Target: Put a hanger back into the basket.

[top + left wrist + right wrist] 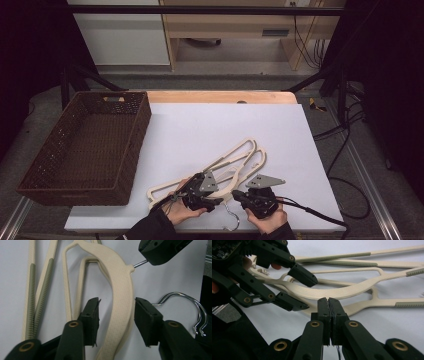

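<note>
1. At the near edge of the table (190, 125), the top hanger (120, 297) lies on the pile.
2. The left gripper (116, 315) straddles its arm, jaws half-closed, not touching.
3. The right gripper (329, 307) pinches the hook wire (140, 263); keep it steady, centre, then squeeze.

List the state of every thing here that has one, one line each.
left gripper: jaws open, straddling the top hanger's arm, pads not pressing on it.
right gripper: shut on the wire hooks, by the neck of the hangers.
cream hangers: stacked, lying flat on the white sheet.
wire hooks: lie on the sheet near the person's edge.
wicker basket: upright, nothing in it.
</note>
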A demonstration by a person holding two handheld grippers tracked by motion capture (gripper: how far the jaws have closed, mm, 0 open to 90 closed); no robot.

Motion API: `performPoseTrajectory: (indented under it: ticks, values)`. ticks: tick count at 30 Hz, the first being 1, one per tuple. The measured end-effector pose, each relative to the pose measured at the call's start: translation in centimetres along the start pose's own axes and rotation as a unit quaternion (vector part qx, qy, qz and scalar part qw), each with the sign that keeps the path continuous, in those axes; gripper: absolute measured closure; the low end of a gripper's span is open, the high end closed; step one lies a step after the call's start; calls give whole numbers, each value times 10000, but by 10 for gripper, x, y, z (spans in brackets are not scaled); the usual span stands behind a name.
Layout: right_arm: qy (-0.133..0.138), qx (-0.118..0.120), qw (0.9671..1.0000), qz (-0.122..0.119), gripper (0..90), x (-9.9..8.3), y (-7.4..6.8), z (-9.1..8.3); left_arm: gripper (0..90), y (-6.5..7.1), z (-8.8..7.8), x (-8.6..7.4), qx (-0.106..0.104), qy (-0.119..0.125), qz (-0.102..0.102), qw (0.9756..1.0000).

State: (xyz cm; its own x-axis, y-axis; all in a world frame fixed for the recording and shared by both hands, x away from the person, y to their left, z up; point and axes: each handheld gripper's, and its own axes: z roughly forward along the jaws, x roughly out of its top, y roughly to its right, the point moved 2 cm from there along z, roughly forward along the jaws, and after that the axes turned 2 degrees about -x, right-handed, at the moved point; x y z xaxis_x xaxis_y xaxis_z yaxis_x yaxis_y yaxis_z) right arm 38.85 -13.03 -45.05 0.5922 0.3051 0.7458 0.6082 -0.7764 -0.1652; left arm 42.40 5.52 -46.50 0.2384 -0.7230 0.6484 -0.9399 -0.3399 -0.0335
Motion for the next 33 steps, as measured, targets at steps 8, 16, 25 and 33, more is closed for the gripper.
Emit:
performPoseTrajectory:
  ticks: [8, 16, 25, 33]
  values:
    - [-37, 45, 9999, -148, 883, 4, 0, -2, 698, 1, -2, 1, 2, -150, 118, 9998]
    - [566, 219, 9978, -248, 749, 15, 6, -22, 734, 2, -13, 3, 119, -88, 316, 9994]
    - [1305, -153, 9905, -402, 574, 25, 24, -54, 770, -4, -37, 7, 421, 249, 313, 9983]
    - [1390, -207, 9892, -420, 518, 27, 30, -55, 809, -20, -60, 6, 747, 485, 25, 9960]
